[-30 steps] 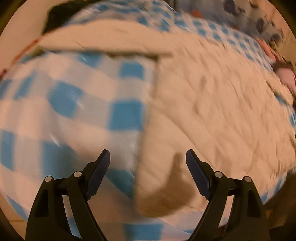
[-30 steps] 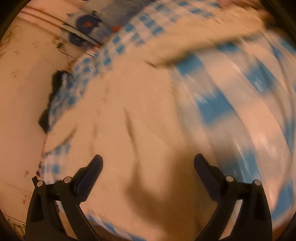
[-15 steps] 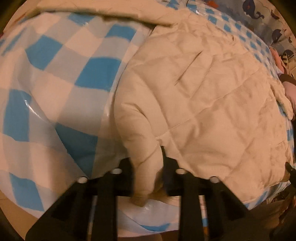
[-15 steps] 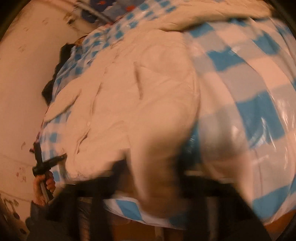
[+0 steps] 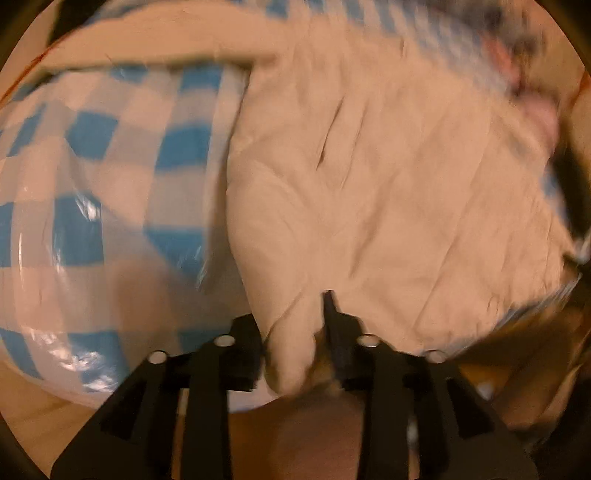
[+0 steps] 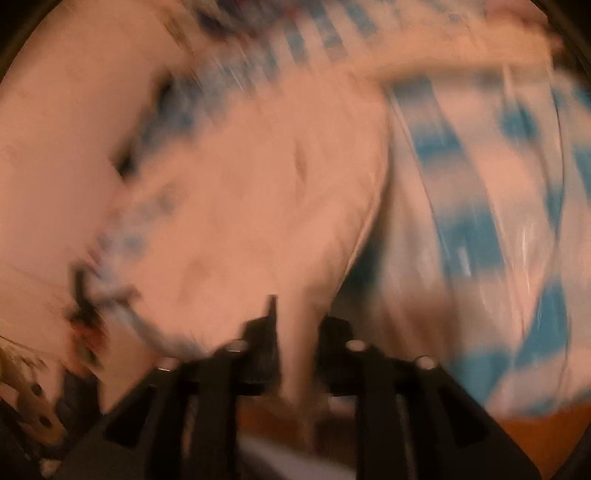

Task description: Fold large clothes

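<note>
A cream quilted garment (image 5: pixel 388 177) lies spread over a blue-and-white checked cloth (image 5: pixel 110 177). My left gripper (image 5: pixel 295 339) is shut on a corner of its near edge, with fabric bunched between the fingers. In the right wrist view the same garment (image 6: pixel 258 206) shows blurred, and my right gripper (image 6: pixel 295 332) is shut on another corner of its near edge. The checked cloth (image 6: pixel 480 206) lies to the right there. One sleeve (image 5: pixel 147 44) stretches across the far side.
The checked cloth has a shiny plastic surface and covers a table whose near edge (image 5: pixel 55 413) shows with wooden floor below. A pale wall (image 6: pixel 55 147) stands at the left of the right wrist view. A patterned fabric (image 5: pixel 480 22) lies at the far right.
Both grippers were open a second ago, then closed on the garment's near corners. Now both views are blurred and the gripped corners are pulled back past the table's near edge.
</note>
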Demonstrator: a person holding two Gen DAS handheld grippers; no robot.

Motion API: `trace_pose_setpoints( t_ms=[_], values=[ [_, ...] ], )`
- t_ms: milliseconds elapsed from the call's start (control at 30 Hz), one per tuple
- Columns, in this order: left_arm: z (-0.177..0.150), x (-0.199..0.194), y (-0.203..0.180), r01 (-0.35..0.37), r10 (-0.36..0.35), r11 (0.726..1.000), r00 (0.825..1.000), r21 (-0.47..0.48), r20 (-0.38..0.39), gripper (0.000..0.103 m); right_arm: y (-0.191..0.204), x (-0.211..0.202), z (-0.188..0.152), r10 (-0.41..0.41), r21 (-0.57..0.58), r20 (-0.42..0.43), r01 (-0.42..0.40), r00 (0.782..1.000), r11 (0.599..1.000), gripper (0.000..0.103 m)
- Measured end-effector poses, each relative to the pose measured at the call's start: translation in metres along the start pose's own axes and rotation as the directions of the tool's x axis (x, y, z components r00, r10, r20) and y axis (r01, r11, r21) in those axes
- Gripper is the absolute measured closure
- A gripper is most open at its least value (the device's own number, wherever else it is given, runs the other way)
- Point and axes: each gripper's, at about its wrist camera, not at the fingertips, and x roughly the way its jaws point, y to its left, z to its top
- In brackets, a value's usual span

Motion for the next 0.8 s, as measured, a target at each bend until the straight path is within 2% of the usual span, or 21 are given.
trace_pose_setpoints(
  t_ms=[33, 67, 100, 133, 167, 200, 233, 300, 367, 500, 600, 700, 800],
  values=[
    [-0.003, 0.001, 0.007, -0.067, 0.067, 0.998, 0.998, -0.011, 0.005, 0.063, -0.015, 0.005, -0.008, -0.046, 0.033, -0.025, 0.047, 0.999, 0.998, 0.066],
    [-0.009, -0.006, 0.016, -0.096, 0.097, 0.995, 0.995, -0.03, 0.029, 0.061, -0.026, -0.003, -0.01, -0.026, 0.074, 0.001, 0.025, 1.0, 0.997, 0.063],
    [-0.009, -0.018, 0.023, -0.117, 0.124, 0.99, 0.989, -0.073, 0.087, 0.057, -0.035, -0.019, -0.006, 0.053, 0.13, 0.067, -0.061, 0.996, 0.99, 0.056],
    [-0.006, -0.034, 0.027, -0.134, 0.153, 0.984, 0.975, -0.119, 0.162, 0.051, -0.04, -0.033, -0.001, 0.104, 0.142, 0.133, -0.123, 0.986, 0.982, 0.031],
    [-0.003, -0.05, 0.025, -0.137, 0.17, 0.979, 0.956, -0.15, 0.238, 0.047, -0.046, -0.051, 0.008, 0.109, 0.149, 0.215, -0.143, 0.971, 0.978, 0.018],
    [0.001, -0.063, 0.021, -0.13, 0.178, 0.977, 0.934, -0.17, 0.31, 0.038, -0.055, -0.074, 0.021, 0.07, 0.17, 0.322, -0.131, 0.944, 0.977, 0.016],
    [0.007, -0.078, 0.01, -0.12, 0.184, 0.976, 0.901, -0.181, 0.394, 0.025, -0.062, -0.086, 0.029, 0.062, 0.191, 0.381, -0.144, 0.923, 0.971, 0.014],
    [0.021, -0.092, -0.02, -0.107, 0.176, 0.981, 0.846, -0.164, 0.504, 0.015, -0.091, -0.103, 0.056, 0.086, 0.254, 0.475, -0.23, 0.876, 0.94, 0.013],
    [0.041, -0.093, -0.063, -0.076, 0.133, 0.99, 0.802, -0.121, 0.582, 0.014, -0.114, -0.106, 0.075, 0.044, 0.322, 0.523, -0.245, 0.851, 0.914, 0.013],
    [0.09, -0.067, -0.142, -0.011, 0.03, 0.999, 0.783, -0.035, 0.621, 0.014, -0.174, -0.085, 0.119, 0.01, 0.435, 0.585, -0.324, 0.811, 0.84, 0.013],
    [0.125, -0.041, -0.187, 0.054, -0.043, 0.999, 0.787, 0.0, 0.615, 0.014, -0.204, -0.074, 0.147, -0.034, 0.472, 0.596, -0.315, 0.803, 0.823, 0.013],
    [0.149, -0.021, -0.219, 0.103, -0.1, 0.994, 0.795, 0.03, 0.599, 0.014, -0.226, -0.059, 0.177, -0.083, 0.491, 0.596, -0.28, 0.798, 0.825, 0.013],
    [0.155, -0.005, -0.234, 0.125, -0.122, 0.991, 0.786, 0.037, 0.606, 0.014, -0.244, -0.046, 0.204, -0.147, 0.52, 0.596, -0.241, 0.789, 0.819, 0.013]
  ],
)
